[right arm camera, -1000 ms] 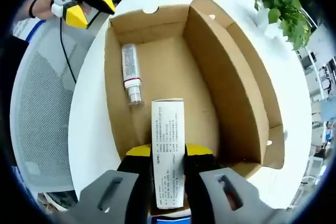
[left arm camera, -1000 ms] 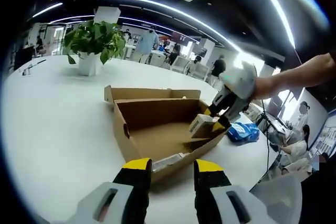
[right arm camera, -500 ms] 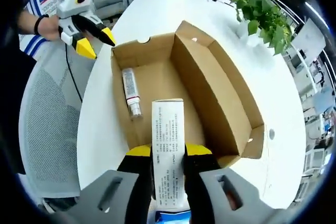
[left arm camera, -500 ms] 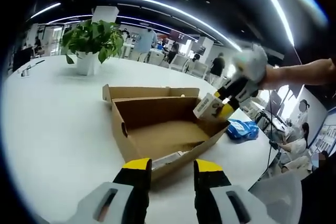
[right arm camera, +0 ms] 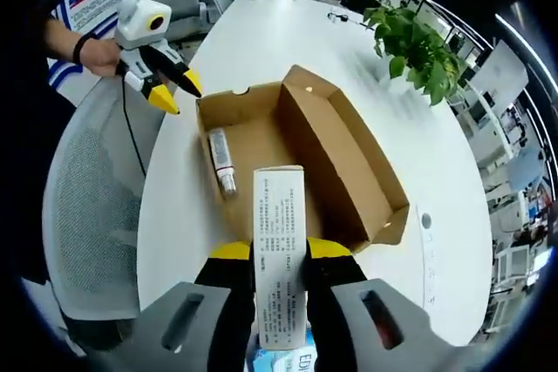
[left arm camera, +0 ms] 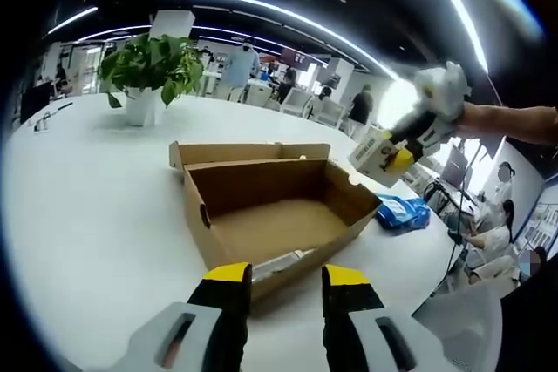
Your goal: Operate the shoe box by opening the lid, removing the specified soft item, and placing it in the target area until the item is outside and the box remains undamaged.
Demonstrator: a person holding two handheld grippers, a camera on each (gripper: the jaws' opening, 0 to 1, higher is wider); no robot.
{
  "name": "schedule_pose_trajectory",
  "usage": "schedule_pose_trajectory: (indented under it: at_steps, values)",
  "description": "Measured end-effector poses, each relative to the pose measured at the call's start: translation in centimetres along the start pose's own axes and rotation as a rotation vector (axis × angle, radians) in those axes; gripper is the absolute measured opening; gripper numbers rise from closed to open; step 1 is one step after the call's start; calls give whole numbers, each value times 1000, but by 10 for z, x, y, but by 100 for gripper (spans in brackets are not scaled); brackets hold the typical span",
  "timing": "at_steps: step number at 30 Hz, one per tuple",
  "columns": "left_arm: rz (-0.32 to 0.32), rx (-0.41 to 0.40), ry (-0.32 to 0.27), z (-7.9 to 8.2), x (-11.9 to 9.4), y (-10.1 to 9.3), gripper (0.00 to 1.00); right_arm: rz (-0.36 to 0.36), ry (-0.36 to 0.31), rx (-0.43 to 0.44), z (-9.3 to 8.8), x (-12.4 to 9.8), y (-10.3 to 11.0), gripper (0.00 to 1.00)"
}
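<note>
Above the table, past the box's near end, we record:
Right gripper: clenched on a white printed carton, lifted clear of the shoe box.
Shoe box: open near the table's edge; a tube lies inside.
Left gripper: released, gripping nothing, just short of the box.
Blue packet: on the table beside the box.

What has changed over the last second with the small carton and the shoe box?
The right tongs, shut on the small white carton, have lifted it up out of the shoe box and clear of it. The tube stayed lying in the box; the left tongs stayed open near the box's end.
</note>
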State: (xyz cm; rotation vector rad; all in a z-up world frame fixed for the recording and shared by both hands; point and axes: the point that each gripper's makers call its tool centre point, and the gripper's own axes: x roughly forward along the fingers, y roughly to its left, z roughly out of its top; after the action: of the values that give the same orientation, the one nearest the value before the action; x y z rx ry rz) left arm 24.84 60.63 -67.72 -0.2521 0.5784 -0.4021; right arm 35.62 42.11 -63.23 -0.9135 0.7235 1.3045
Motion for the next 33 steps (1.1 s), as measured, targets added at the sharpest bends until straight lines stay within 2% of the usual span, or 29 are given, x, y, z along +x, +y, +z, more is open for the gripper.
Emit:
schedule_pose_trajectory:
  at_steps: [6,9,13,18,22,28,33]
  values:
    - [0,12,-4,5,-1,-5,32,-23,19,44,-30,-11,6,18]
    - [-2,23,5,6,2,-8,32,-24,18,124,-49,-19,13,18]
    - [-16,40,10,9,6,-17,32,-46,15,167,-68,-30,18,18]
    - [-33,59,11,15,10,-29,32,-74,31,248,-106,-44,27,18]
    - [-46,74,18,17,17,-36,32,-95,27,308,-127,-57,33,18]
    - [-76,109,33,20,28,-58,32,-125,26,365,-156,-74,38,18]
    - [-101,124,33,25,38,-78,32,-149,35,438,-191,-82,50,18]
